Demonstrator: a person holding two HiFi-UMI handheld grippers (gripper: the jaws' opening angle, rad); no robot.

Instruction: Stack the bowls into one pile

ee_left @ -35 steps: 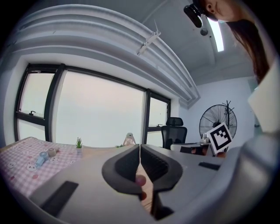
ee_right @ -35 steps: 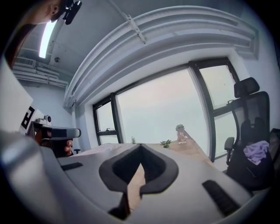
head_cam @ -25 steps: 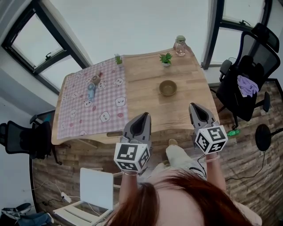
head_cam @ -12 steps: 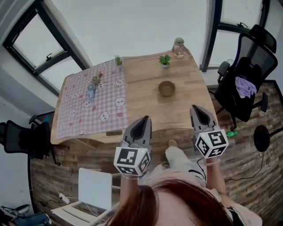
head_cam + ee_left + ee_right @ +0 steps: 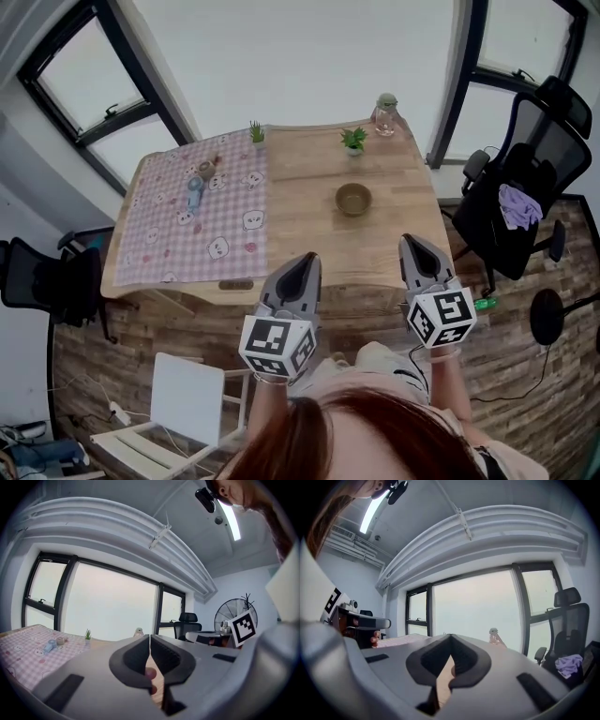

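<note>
Holding left gripper (image 5: 305, 259) and right gripper (image 5: 412, 242) with jaws pressed together, pinching nothing. Drawing back slightly from the table (image 5: 309, 220) over the last second, likely meaning stacking is finished. Seeing just one bowl (image 5: 353, 199), possibly nested, sitting on bare wood well ahead, nearer the right gripper.

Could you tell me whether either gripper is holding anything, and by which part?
Nothing is held: the left gripper and the right gripper are both shut and empty, away from the bowl.
</note>
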